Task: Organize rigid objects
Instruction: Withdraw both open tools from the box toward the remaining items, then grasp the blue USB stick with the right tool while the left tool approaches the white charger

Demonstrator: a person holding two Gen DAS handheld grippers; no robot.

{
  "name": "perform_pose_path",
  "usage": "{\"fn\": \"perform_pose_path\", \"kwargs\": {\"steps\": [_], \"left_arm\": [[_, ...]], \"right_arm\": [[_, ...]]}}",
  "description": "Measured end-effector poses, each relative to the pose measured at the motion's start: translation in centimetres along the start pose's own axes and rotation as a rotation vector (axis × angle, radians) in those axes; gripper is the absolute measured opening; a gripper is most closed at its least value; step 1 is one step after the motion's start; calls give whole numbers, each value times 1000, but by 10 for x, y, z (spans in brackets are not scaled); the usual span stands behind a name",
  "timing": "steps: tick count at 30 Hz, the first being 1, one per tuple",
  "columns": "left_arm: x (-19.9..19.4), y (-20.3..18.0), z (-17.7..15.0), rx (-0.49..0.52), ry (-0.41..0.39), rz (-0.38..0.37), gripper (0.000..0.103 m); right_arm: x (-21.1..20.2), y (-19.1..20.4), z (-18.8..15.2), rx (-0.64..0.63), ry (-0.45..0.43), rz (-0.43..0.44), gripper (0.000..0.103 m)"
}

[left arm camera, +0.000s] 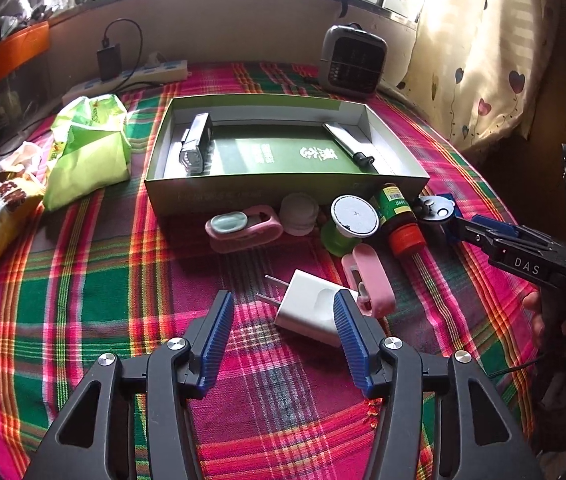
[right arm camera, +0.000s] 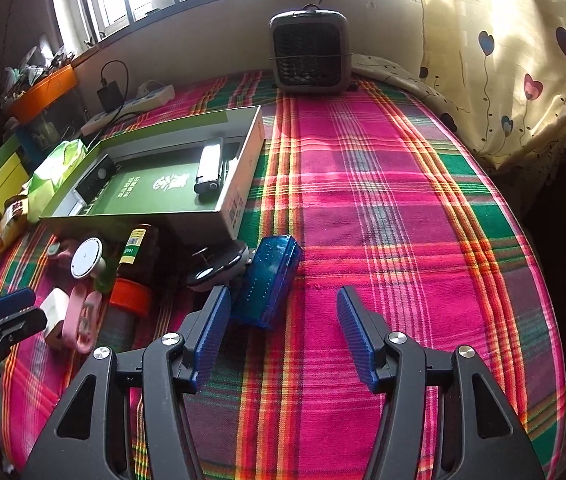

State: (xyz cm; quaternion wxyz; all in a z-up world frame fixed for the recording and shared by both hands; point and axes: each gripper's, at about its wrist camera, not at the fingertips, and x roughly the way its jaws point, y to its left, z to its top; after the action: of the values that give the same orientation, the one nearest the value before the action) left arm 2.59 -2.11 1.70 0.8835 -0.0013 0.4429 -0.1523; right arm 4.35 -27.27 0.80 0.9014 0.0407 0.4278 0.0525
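My left gripper (left arm camera: 283,300) stands open low over the plaid tablecloth, with a white charger plug (left arm camera: 311,308) lying between its fingers, close to the right pad. A pink clip (left arm camera: 369,280) lies just beyond. My right gripper (right arm camera: 283,292) is open too; a blue translucent box (right arm camera: 269,280) lies by its left finger. Behind stands the open green box (left arm camera: 283,188), holding a stapler (left arm camera: 197,144) and a silver lighter (right arm camera: 209,168). In front of that box lie a brown bottle with a red cap (right arm camera: 139,264), a green spool (left arm camera: 353,216) and a black round tool (right arm camera: 215,268).
A pink case (left arm camera: 243,228) and a white round puff (left arm camera: 301,208) sit by the box front. Snack bags (left arm camera: 87,152) lie left, a small grey heater (right arm camera: 309,56) and a power strip (left arm camera: 131,78) at the back. A curtain (right arm camera: 503,60) hangs right; open cloth (right arm camera: 403,200) spreads right.
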Motion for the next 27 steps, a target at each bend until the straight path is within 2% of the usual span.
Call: {"fn": "perform_pose_path", "kwargs": {"steps": [14, 25, 27], "left_arm": [[2, -13, -8, 35, 24, 6, 51], [7, -11, -10, 36, 46, 45, 52], [5, -8, -11, 32, 45, 51, 52]], "right_arm": [[11, 4, 5, -35, 28, -65, 56], [11, 1, 4, -38, 25, -100, 56], [11, 1, 4, -37, 22, -108, 51]]}}
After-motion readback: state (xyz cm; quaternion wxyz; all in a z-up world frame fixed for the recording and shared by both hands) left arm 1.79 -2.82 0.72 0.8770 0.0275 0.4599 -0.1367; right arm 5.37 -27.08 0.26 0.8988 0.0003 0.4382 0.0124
